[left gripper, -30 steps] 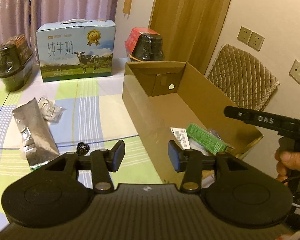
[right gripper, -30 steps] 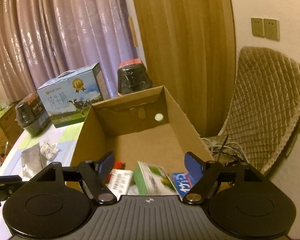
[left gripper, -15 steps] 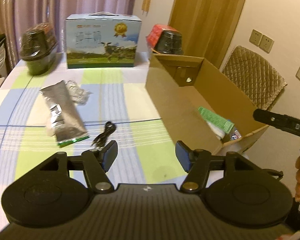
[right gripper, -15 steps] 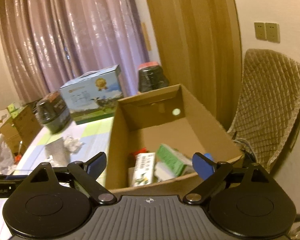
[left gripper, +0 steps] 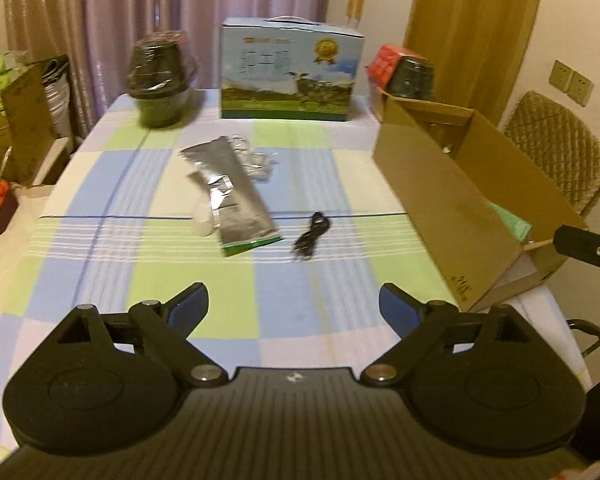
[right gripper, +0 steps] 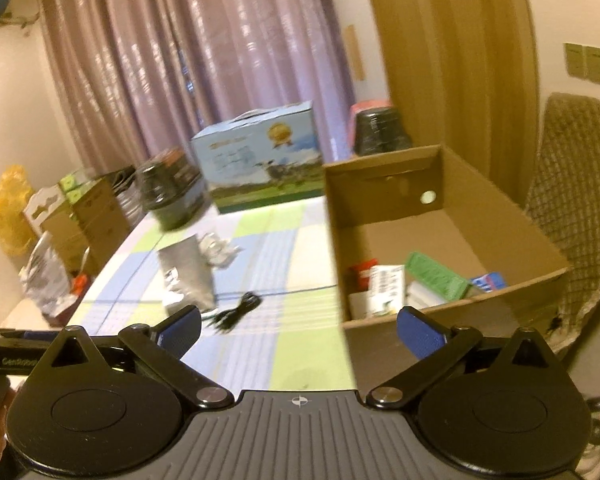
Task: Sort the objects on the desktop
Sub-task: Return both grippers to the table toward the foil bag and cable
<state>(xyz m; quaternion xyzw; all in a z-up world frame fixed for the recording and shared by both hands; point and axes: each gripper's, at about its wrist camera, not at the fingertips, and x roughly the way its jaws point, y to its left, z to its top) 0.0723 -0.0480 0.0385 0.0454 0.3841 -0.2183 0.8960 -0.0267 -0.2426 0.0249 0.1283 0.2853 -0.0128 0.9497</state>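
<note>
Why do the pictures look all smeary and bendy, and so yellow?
Left wrist view: the milk box and dark jar are smeared, the room edges bow outward, and the light is warm yellow. Right wrist view: the curtain and black cable are blurred, while the blue fingers look sharper.

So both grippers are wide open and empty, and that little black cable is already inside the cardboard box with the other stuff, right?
Not quite. The black cable still lies on the tablecloth, outside the cardboard box, as the left wrist view shows. Both the left gripper and the right gripper are open and empty.
</note>
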